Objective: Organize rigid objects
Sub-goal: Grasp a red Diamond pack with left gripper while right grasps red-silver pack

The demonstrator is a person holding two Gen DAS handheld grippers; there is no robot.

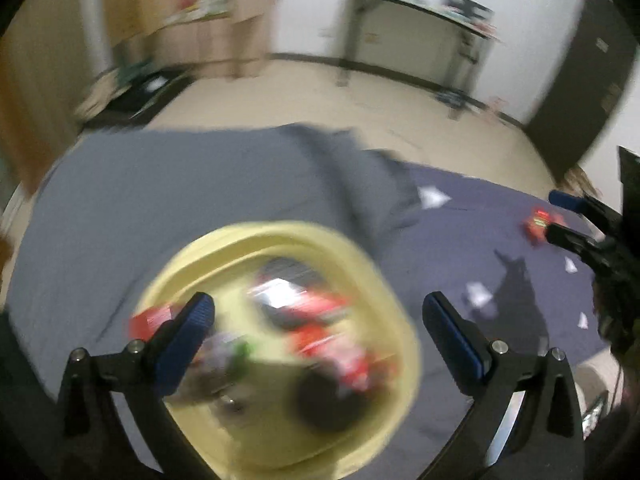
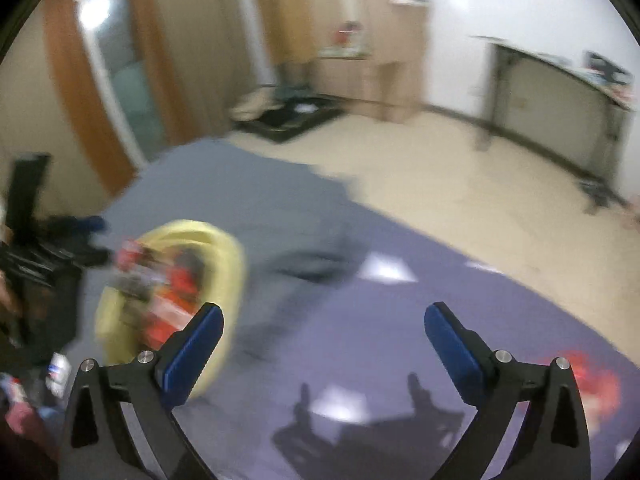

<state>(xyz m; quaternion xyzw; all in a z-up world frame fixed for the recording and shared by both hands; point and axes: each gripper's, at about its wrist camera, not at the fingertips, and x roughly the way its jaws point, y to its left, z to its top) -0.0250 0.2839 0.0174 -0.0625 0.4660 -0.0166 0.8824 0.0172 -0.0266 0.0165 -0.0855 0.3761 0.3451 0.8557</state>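
Yellow basin (image 1: 404, 320) already holds several packets; one red packet (image 1: 538, 226) lies well right of it; left tongs (image 1: 318, 314) and right tongs (image 2: 324, 326) gape wide, empty.

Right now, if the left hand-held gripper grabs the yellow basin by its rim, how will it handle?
The yellow basin looks like rigid moulded plastic, so the rim probably won't flex much. It is piled with blurred red packages, so a one-sided lift would likely tilt it and shift the load. On the grey cloth a push would probably drag fabric, not slide.
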